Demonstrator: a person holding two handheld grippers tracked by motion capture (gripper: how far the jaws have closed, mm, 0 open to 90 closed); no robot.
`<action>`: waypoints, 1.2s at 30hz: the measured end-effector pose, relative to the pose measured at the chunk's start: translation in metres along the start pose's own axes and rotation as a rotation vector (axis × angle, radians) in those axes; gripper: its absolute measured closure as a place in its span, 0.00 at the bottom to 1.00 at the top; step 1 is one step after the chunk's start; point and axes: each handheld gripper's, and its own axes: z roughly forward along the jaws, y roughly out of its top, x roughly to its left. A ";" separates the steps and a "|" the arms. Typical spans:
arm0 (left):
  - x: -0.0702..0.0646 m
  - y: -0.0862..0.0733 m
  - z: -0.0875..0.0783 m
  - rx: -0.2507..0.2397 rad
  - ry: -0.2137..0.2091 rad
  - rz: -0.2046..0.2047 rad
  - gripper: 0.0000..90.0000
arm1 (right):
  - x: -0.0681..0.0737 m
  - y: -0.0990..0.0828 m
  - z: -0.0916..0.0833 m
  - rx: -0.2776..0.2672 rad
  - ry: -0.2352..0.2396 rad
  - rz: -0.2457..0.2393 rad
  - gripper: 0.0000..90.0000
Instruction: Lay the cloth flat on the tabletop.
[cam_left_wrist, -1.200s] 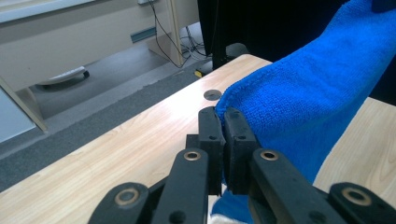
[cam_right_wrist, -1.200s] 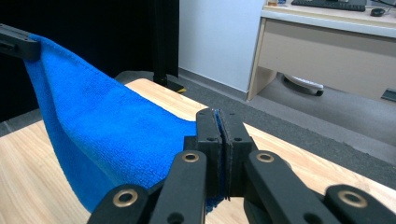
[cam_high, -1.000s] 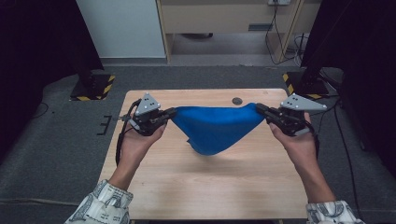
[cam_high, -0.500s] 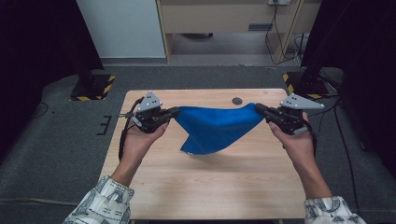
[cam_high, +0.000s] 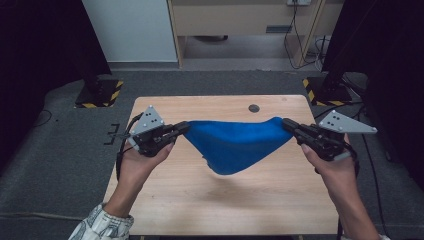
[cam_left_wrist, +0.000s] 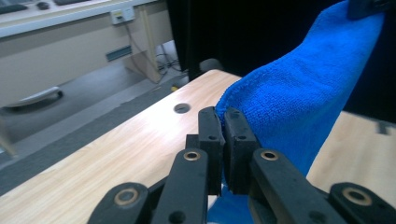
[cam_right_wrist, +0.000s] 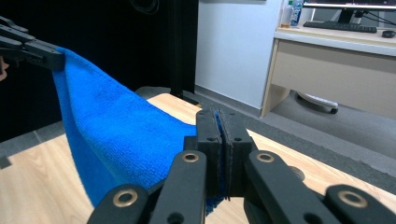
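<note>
A blue towel (cam_high: 235, 145) hangs stretched between my two grippers above the wooden table (cam_high: 220, 200), its lower fold sagging over the table's middle. My left gripper (cam_high: 184, 128) is shut on the towel's left corner; in the left gripper view the jaws (cam_left_wrist: 223, 121) pinch the blue cloth (cam_left_wrist: 299, 98). My right gripper (cam_high: 287, 124) is shut on the right corner, and in the right gripper view a thin blue edge shows between its closed jaws (cam_right_wrist: 218, 122), with the cloth (cam_right_wrist: 121, 140) running off to the other gripper (cam_right_wrist: 42, 51).
A round cable hole (cam_high: 254, 108) sits near the table's far edge. Beyond the table lie grey carpet, a white cabinet (cam_high: 135, 30) and a wooden desk (cam_high: 240, 20). Black stands with yellow-striped bases (cam_high: 100, 92) flank the table.
Both hands have moved toward me and apart a little, raising the towel. It now hangs wider and flatter between the grippers, with its low point clear of the table.
</note>
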 end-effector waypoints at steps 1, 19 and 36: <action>0.000 0.001 0.001 0.009 -0.007 0.002 0.97 | 0.001 0.001 -0.003 0.005 -0.003 0.003 0.98; 0.065 -0.044 0.108 0.246 -0.017 -0.159 0.96 | -0.057 -0.053 0.096 0.237 -0.077 0.079 0.98; 0.110 -0.073 0.152 0.263 0.042 -0.263 0.97 | -0.092 -0.088 0.148 0.287 -0.140 0.182 0.98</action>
